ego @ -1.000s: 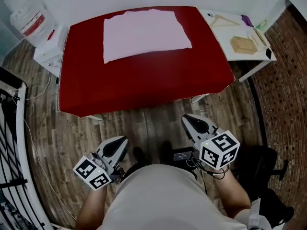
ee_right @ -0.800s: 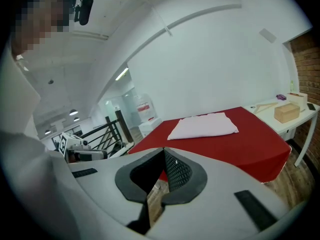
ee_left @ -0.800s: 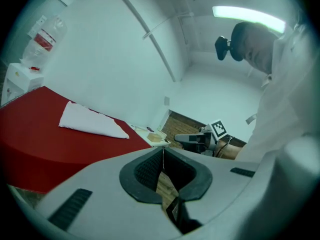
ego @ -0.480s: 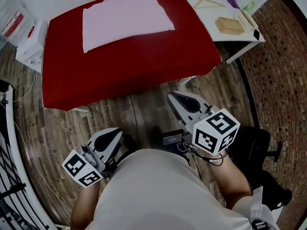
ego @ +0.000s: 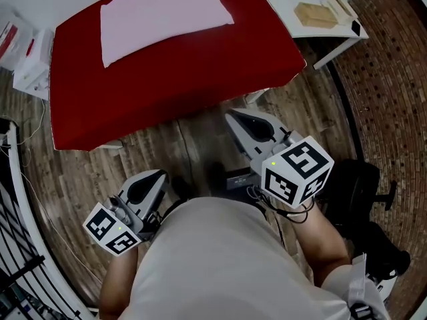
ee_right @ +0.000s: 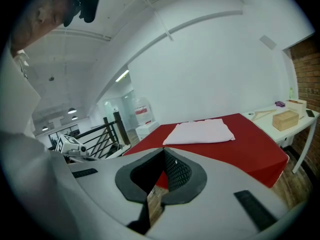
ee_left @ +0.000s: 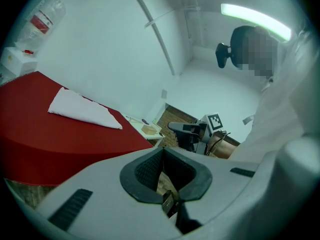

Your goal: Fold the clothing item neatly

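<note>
Folded pink clothing item point(ego: 163, 15) lies flat at upper left of frame on red tabletop point(ego: 200, 79), toward its far side. Left claw point(ego: 149, 181) at lower left and right claw point(ego: 241, 121) at centre right are both held close to the person's torso over the wooden floor point(ego: 193, 145), well apart from the tabletop. Both claws have jaws closed together, nothing between them. White side tabletop point(ego: 333, 32) at upper right carries a wooden box point(ego: 317, 15).
</note>
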A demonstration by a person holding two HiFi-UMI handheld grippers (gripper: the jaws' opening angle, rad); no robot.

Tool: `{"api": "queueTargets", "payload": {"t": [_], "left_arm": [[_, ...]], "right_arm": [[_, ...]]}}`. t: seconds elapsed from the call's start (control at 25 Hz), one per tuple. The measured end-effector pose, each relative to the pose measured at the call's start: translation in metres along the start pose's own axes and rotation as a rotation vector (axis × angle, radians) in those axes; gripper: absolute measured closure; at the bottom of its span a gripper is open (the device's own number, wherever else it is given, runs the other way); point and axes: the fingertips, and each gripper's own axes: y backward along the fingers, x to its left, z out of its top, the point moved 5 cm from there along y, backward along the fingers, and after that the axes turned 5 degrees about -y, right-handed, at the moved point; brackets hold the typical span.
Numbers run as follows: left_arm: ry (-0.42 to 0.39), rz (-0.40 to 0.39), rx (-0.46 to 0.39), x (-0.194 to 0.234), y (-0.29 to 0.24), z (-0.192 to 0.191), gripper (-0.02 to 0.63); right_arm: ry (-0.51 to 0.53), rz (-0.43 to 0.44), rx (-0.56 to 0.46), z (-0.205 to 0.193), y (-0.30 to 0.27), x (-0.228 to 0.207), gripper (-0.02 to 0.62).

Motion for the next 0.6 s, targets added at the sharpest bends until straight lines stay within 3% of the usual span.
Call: {"api": "queueTargets", "payload": {"t": [0.6], "left_arm": [[0.023,0.011,0.039,0.009,-0.004,-0.009,0.598]], "right_arm": [[-0.005,-0.045,-0.028,-0.002,-0.005,-0.012,0.581]]}}
